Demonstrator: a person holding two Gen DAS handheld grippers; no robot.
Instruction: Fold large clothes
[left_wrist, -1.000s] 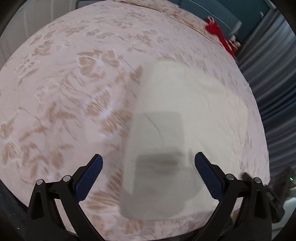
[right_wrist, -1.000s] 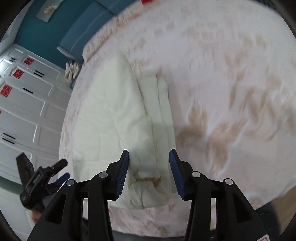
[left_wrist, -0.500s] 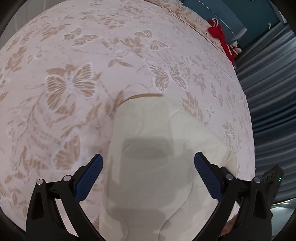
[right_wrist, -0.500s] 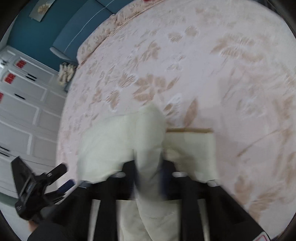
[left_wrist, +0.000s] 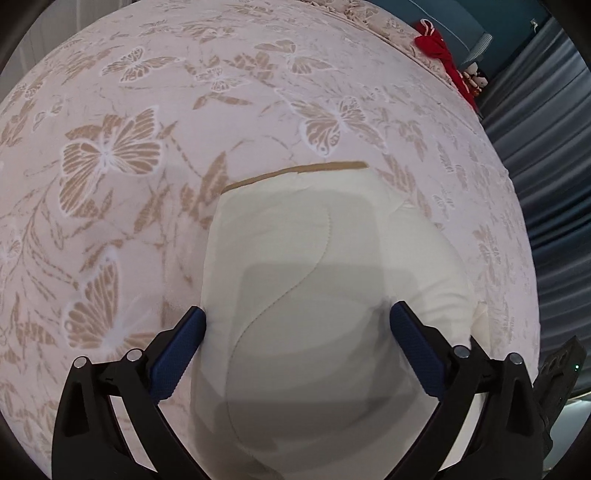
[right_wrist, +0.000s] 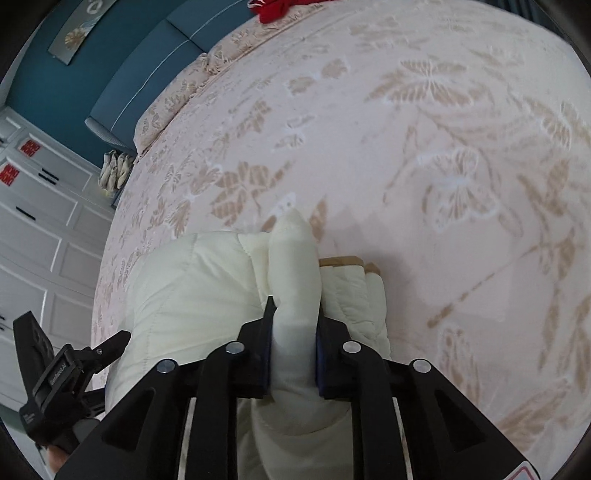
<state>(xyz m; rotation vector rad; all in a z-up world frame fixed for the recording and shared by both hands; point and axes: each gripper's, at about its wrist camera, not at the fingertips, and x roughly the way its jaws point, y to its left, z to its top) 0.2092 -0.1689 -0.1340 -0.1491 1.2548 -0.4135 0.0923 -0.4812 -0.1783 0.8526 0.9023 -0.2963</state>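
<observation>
Blue-padded fingers of the right gripper (right_wrist: 291, 350) are clamped on a raised fold of the cream quilted jacket (right_wrist: 192, 295); its jaws have just been closing and easing a little, and the pinched ridge of fabric stands up between them and pokes out past the fingertips toward the far side. To the left of that ridge the puffy bulk of the jacket spreads out; to the right a narrower quilted flap lies flat, with a tan band at its far edge. The whole garment sits at the near edge of the bed (right_wrist: 424, 155), whose pink cover with tan butterflies stretches away far and right.

In the left wrist view, the left gripper (left_wrist: 297, 321) hangs over the same jacket (left_wrist: 306, 258) with its jaws wide apart. The left pad sits just at the jacket's left edge, the right pad over its fabric, and neither squeezes anything. The jacket fills the space between them and runs on toward the far side, ending at the tan band (left_wrist: 295, 171). Its stitched seam curves down the middle, under the gripper's shadow.

At the bed's far end lies a red cloth (left_wrist: 439, 48). A blue headboard (right_wrist: 147, 62) and white cupboard doors (right_wrist: 40, 229) stand beyond.
</observation>
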